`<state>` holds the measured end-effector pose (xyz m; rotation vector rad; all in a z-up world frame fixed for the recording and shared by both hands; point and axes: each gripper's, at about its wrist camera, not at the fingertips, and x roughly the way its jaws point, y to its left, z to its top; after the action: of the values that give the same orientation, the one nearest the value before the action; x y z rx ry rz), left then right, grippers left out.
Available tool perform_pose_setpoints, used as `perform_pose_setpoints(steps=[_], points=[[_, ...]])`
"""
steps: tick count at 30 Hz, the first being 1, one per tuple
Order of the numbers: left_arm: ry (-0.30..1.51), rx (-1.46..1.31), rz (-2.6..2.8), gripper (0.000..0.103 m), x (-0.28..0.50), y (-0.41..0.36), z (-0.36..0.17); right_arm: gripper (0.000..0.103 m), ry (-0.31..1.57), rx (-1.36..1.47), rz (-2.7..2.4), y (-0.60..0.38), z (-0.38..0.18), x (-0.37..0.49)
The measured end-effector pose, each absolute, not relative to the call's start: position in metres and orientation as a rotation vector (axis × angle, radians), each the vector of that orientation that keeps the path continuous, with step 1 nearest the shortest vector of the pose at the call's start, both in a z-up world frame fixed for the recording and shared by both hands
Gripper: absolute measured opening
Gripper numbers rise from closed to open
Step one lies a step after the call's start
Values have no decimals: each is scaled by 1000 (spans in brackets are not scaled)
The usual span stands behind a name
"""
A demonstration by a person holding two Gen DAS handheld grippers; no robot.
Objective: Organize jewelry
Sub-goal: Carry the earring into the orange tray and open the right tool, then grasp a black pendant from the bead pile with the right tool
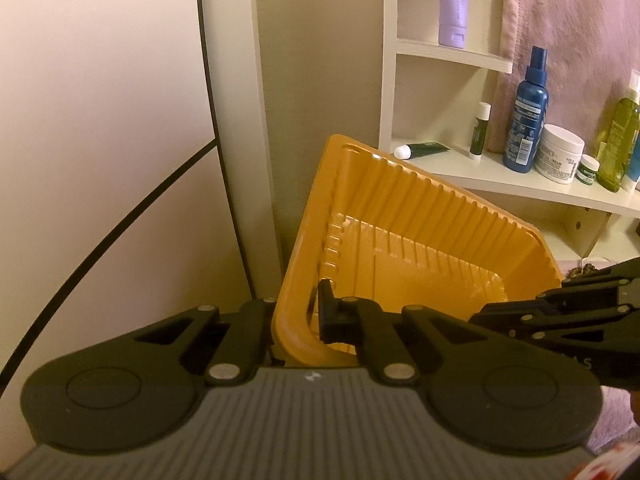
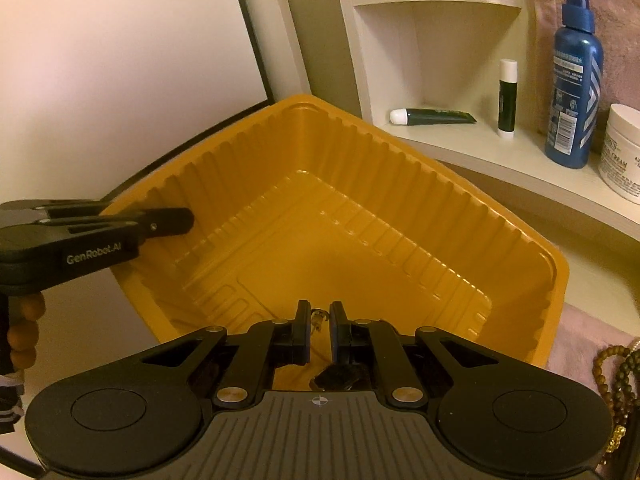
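Your left gripper (image 1: pixel 298 312) is clamped on the wall of the yellow tray (image 2: pixel 400 184), which lies empty. Your right gripper (image 2: pixel 320 326) pinches a small gold piece (image 2: pixel 318 317) over it. Bead bracelets (image 2: pixel 616 376) wait beside the tray; sorting has barely begun.

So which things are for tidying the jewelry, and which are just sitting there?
For the job: yellow tray, gripped by the left tool; small gold piece in the right tool; beaded bracelets.
Just lying about: blue spray bottle, cream jar, lip balm, green tube, pink towel.
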<state>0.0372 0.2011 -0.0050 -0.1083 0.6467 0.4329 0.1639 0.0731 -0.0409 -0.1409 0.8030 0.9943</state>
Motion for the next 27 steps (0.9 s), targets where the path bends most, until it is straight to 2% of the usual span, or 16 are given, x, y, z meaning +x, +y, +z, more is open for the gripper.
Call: perform_pose_setpoints(steps=[4,5,6,8,27], points=[[646,-109,434,6,38,201,-5,14,791,-132,998,73,-41,164],[647,-108,434,6,38,201,-5,21,789,-124,998,72,-40,164],[646,-108,434,6,38,201,-5,34,783,-111,996,69,-39,164],[646,-107,434,6,38,201,-5,47,765,-84,989,64,-36,163],[665,-113,449,7,42,203,-10,49,799,70,707,-81,-30,175]])
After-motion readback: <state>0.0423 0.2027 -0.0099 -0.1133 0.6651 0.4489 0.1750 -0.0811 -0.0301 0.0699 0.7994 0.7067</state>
